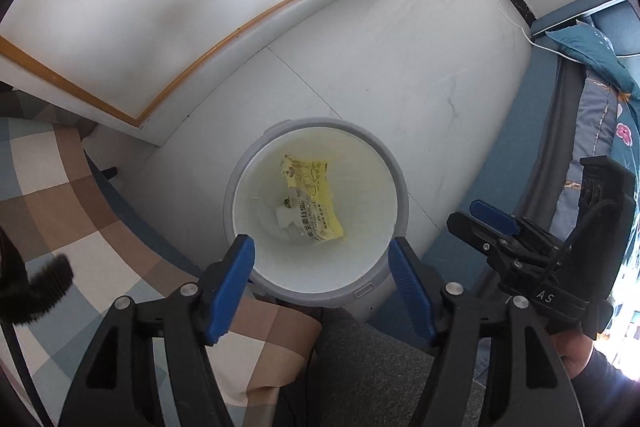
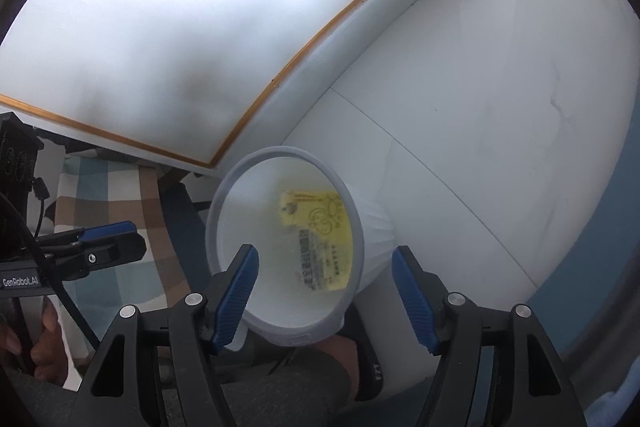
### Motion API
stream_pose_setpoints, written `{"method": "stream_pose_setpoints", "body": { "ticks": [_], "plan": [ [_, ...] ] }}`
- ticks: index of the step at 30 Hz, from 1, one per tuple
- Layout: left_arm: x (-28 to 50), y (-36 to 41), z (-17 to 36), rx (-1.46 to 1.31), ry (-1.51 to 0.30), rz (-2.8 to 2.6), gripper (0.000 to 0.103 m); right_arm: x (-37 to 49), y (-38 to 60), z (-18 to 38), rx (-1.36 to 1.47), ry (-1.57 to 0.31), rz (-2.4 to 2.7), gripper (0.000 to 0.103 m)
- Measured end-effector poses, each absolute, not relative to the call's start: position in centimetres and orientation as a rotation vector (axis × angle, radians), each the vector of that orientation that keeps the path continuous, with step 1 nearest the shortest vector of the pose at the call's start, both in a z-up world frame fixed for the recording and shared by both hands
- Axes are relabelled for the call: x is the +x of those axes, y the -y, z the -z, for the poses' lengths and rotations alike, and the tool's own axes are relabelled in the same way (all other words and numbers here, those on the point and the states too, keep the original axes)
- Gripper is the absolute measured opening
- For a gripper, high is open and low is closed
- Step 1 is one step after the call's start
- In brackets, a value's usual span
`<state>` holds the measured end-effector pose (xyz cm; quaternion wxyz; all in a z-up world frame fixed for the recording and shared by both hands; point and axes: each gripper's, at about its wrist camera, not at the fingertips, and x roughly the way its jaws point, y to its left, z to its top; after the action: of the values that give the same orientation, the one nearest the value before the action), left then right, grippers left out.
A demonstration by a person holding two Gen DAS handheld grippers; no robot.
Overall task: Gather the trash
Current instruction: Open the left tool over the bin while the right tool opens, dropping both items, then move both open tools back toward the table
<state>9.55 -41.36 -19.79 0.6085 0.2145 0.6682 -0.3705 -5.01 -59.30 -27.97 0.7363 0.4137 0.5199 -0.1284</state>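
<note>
A round white trash bin with a grey rim (image 1: 240, 163) stands on the pale floor. A crumpled yellow printed wrapper (image 1: 314, 199) and small white paper scraps lie at its bottom. My left gripper (image 1: 322, 285) is open and empty, hovering above the bin's near rim. My right gripper (image 2: 325, 291) is open and empty too, above the same bin (image 2: 218, 203), with the yellow wrapper (image 2: 320, 239) seen inside. The right gripper also shows in the left wrist view (image 1: 496, 223), right of the bin. The left gripper shows in the right wrist view (image 2: 108, 243), left of the bin.
A checked brown, blue and white cloth (image 1: 60, 203) lies left of the bin. A white cabinet with an orange edge (image 1: 192, 75) runs behind it. A bed with blue floral bedding (image 1: 608, 115) is at the right. A white cable (image 1: 516, 11) hangs from a wall socket.
</note>
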Motion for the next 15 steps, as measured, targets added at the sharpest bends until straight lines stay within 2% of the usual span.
{"method": "stream_pose_setpoints", "body": {
  "ticks": [11, 15],
  "plan": [
    [10.3, 37.9, 16.3, 0.381, -1.411, 0.766, 0.066, -4.9, 58.0, 25.2, 0.884, -1.095, 0.241, 0.077],
    [10.2, 36.5, 13.6, 0.308, -1.334, 0.739, 0.066, -4.8, 57.4, 23.2, 0.86, -1.073, 0.226, 0.08]
  ]
}}
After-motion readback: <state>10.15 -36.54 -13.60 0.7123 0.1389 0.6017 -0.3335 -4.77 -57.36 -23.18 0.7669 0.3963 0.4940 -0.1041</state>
